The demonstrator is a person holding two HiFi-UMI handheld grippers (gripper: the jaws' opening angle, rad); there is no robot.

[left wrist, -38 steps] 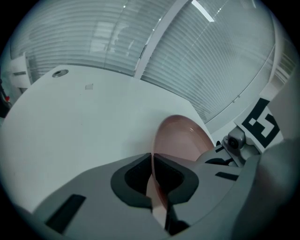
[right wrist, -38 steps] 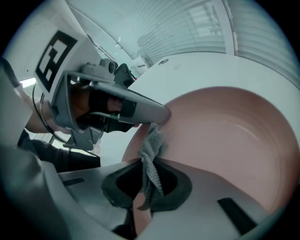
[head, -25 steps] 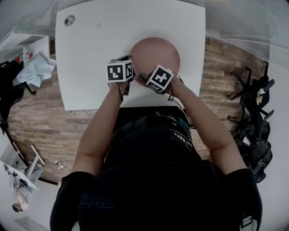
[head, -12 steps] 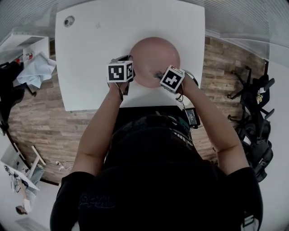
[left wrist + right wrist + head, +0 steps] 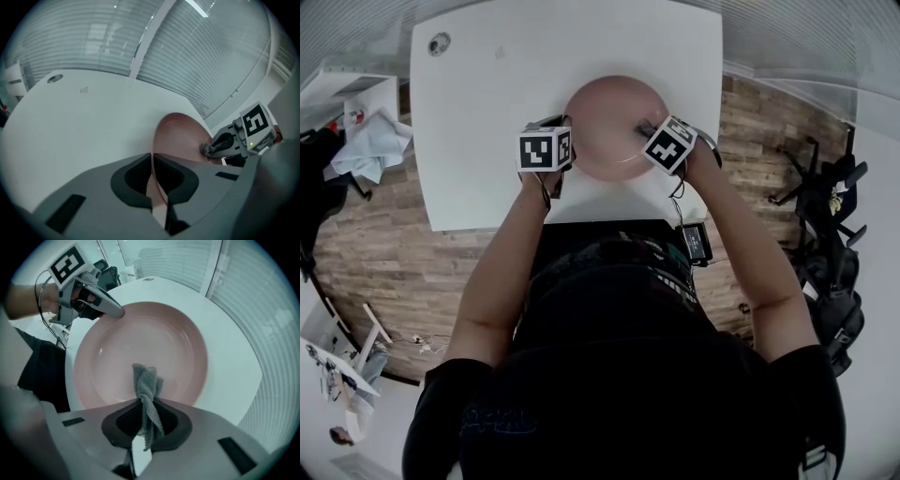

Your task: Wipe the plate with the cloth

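Closest to me, the left gripper (image 5: pixel 153 180) has its jaws closed hard on the near left rim of the plate (image 5: pixel 154 333), and the thin pink edge runs straight up between the two dark pads. The right gripper (image 5: pixel 149 423) points down into the plate from its right side. Its jaws are clamped on the cloth (image 5: pixel 146 383), a grey waffle-knit rag twisted into a narrow bunch. One tail of it pokes back past the pads, and the rest hangs forward into the bowl. From the left gripper view, the bunched end looks pressed against the plate's inner surface on its right side.

The plate itself is round, pale pink and fairly deep, with a smooth bare inside. It sits on the white table (image 5: pixel 487 94), close to the edge nearest me and right of centre. Both forearms reach over that edge to it, and the two marker cubes flank the plate's near half.

Further out, the tabletop carries only a small round fitting (image 5: pixel 439 42) near its far left corner. Wood-pattern floor (image 5: pixel 384 244) shows on both sides of the table, and a pale blue rag (image 5: pixel 370 141) lies heaped on a low white unit off to the left. Beyond the far edge, white blinds (image 5: pixel 211 47) fill the wall.
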